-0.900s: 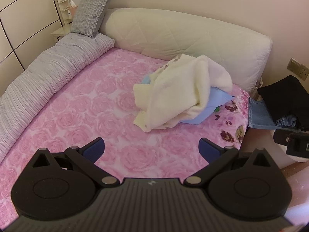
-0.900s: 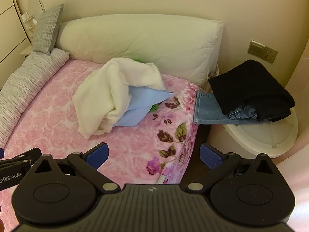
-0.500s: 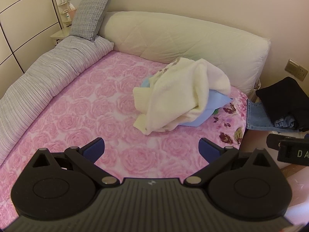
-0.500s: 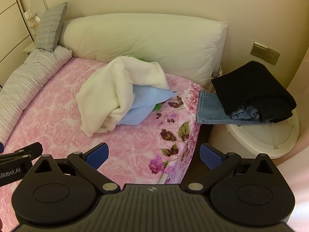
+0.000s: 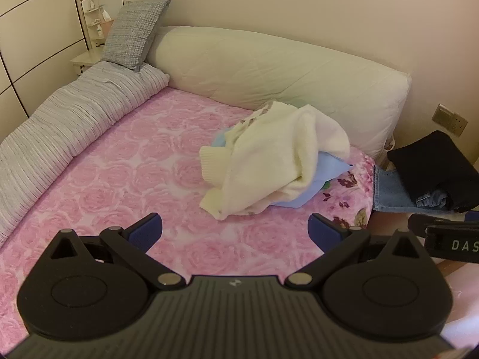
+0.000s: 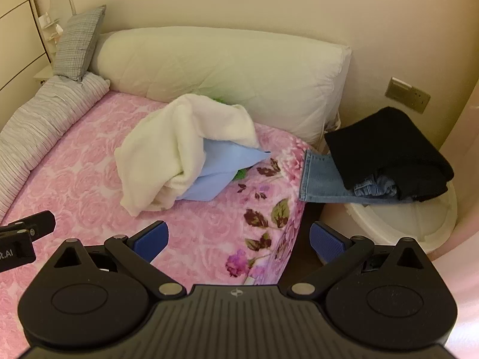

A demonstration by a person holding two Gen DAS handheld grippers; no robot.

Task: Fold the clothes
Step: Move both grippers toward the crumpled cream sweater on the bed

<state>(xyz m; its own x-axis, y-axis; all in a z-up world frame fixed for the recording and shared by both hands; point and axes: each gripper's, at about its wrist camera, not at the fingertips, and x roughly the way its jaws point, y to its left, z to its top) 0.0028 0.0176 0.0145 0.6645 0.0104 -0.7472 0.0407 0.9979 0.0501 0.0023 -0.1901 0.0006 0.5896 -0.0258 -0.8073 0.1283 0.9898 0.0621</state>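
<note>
Against the earlier frames, the bed (image 5: 125, 176) with its pink rose cover takes up less of both views and the heap of clothes sits smaller and farther off, so both grippers have drawn back from it. The long white bolster (image 5: 269, 68) lies along the wall behind. The cream sweater (image 5: 269, 155) is draped over a light blue garment (image 6: 221, 167) near the bed's right edge, its long axis running from the bolster toward the cameras. Off the bed, a black garment (image 6: 386, 149) lies on jeans (image 6: 323, 179). The left gripper (image 5: 235, 230) and right gripper (image 6: 238, 239) tilt downward, jaws spread fully wide, holding nothing.
</note>
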